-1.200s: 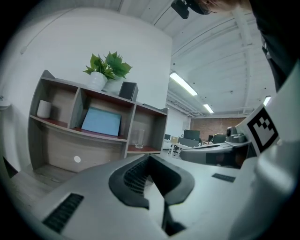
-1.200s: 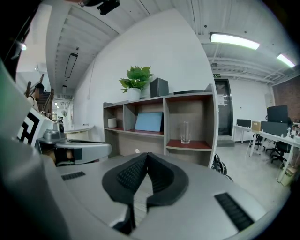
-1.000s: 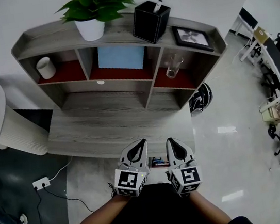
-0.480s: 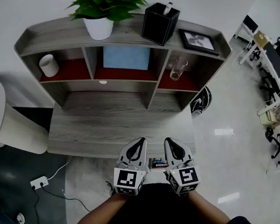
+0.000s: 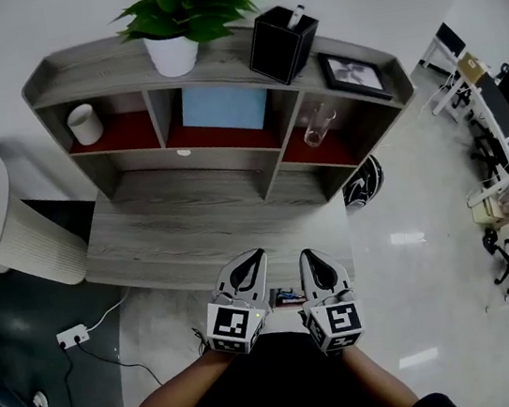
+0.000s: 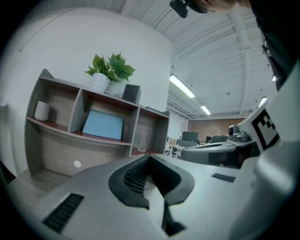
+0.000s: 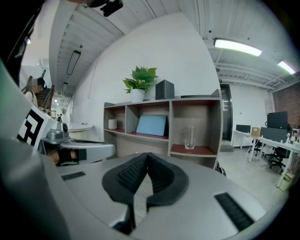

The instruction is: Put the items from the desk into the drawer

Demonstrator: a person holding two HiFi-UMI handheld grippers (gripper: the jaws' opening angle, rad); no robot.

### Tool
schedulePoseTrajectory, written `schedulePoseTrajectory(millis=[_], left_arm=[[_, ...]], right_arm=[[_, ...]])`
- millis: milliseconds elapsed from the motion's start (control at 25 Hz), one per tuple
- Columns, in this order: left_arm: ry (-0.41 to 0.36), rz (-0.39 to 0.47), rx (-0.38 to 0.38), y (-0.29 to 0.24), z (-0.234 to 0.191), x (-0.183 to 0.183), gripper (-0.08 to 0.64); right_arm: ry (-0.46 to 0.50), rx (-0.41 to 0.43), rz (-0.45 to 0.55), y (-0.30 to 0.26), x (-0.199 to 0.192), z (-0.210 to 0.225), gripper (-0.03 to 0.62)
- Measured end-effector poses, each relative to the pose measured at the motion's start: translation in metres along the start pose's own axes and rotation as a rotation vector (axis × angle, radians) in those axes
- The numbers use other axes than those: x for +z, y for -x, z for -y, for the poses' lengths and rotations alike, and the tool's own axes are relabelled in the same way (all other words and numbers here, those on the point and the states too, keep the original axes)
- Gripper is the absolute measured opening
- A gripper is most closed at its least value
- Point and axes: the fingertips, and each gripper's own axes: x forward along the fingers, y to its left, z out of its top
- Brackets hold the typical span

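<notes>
Currently the left tongs (image 5: 256, 258) and the right tongs (image 5: 305, 257) are both closed tight with nothing between them, side by side at the near edge of the wooden surface (image 5: 181, 220), whose top looks bare. A drinking glass (image 5: 315, 126) and a white cup (image 5: 83, 124) stand in the hutch cubbies (image 5: 271, 153), and I can't make out the drawer. I'd worry a narrow reach tips the glass against its cubby wall; beyond, office desks and chairs (image 5: 503, 151) fill the room's right side.
</notes>
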Motion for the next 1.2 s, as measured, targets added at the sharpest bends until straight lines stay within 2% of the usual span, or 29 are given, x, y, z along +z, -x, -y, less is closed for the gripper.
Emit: schedulePoseTrajectory(millis=[400, 1000, 1200], left_arm=[[-0.001, 0.003, -0.004, -0.004, 0.005, 0.004, 0.003], [-0.008, 0.010, 0.011, -0.008, 0.016, 0.006, 0.004], [-0.034, -0.006, 0.001, -0.012, 0.028, 0.005, 0.003]], right_arm=[[0.034, -0.008, -0.003, -0.002, 0.000, 0.005, 0.018], [0.029, 0.015, 0.009, 0.004, 0.002, 0.013, 0.018], [0.026, 0.022, 0.010, 0.011, -0.001, 0.021, 0.018]])
